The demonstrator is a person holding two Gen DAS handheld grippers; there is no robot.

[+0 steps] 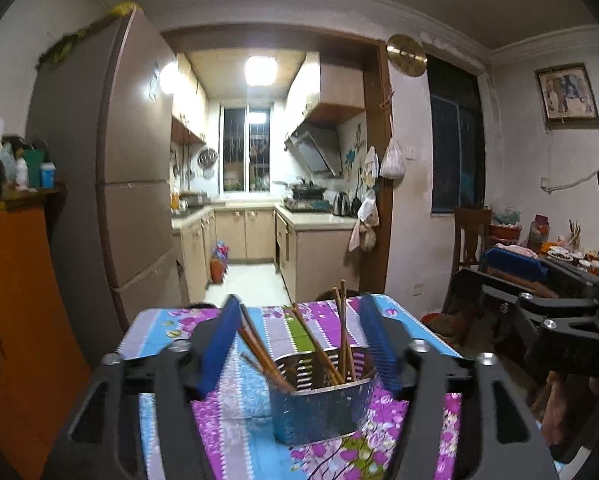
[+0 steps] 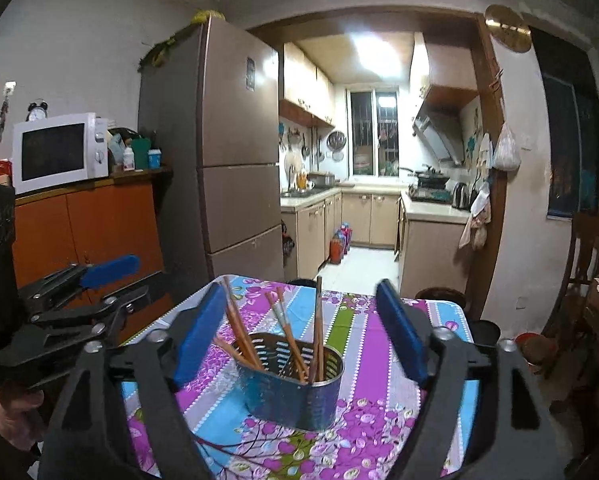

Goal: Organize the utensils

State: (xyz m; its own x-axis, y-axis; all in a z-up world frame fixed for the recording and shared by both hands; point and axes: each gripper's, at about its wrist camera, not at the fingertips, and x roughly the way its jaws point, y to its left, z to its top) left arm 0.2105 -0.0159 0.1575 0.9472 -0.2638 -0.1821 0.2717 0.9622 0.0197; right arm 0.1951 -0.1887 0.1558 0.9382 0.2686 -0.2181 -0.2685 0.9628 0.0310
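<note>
step: looks like wrap-up, all the chopsticks (image 2: 287, 330) I can see stand in the holder (image 2: 293, 384), none loose on the cloth
next move: probably just a check for strays, nothing to grab here
left gripper (image 1: 299, 344): jaws wide apart, empty
right gripper (image 2: 299, 332): same, spread and holding nothing
holder: shiny metal, oval, slotted walls, sits on the table (image 2: 379, 360) near its front edge
chopsticks: thin brown wood, leaning every which way
tablecloth: floral, striped
</note>
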